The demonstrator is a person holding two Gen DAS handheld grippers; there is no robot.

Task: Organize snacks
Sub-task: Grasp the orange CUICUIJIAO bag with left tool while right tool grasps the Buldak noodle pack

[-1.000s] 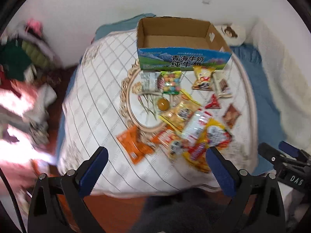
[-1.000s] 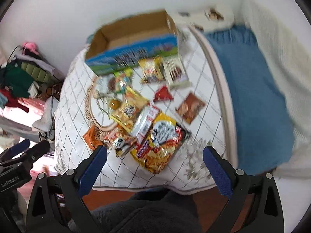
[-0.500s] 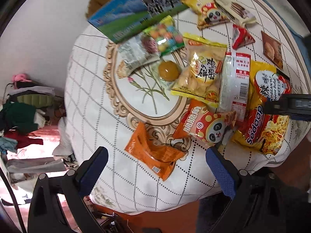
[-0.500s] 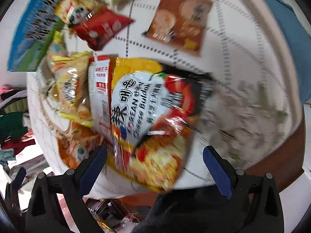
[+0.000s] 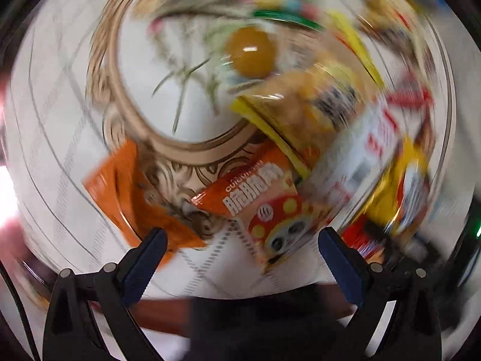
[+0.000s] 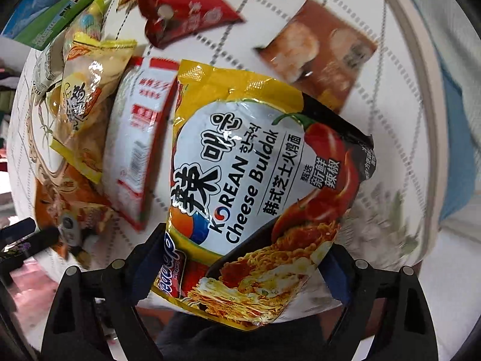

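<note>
The right gripper [image 6: 240, 267] points straight down over the big yellow noodle packet [image 6: 255, 186], its jaws just narrowing in with the packet's lower end between them; the blue pads sit at the packet's two edges, the left one partly tucked behind the wrapper, but whether they already press on it cannot be told. The packet lies flat on the white quilted tabletop [image 6: 387, 156], overlapping a white-and-red packet [image 6: 135, 138] on its left side, with a yellow snack bag [image 6: 81, 105] further left, a red pouch [image 6: 186, 12] and a brown pouch [image 6: 321, 54] above it, and the blue-and-green carton [image 6: 57, 3] at the top corner. The left wrist view is badly blurred: the left gripper [image 5: 240, 252] hangs with jaws wide apart and nothing between the pads, just above an orange panda packet [image 5: 264, 207], an orange pouch [image 5: 120, 192] near its left finger.
</note>
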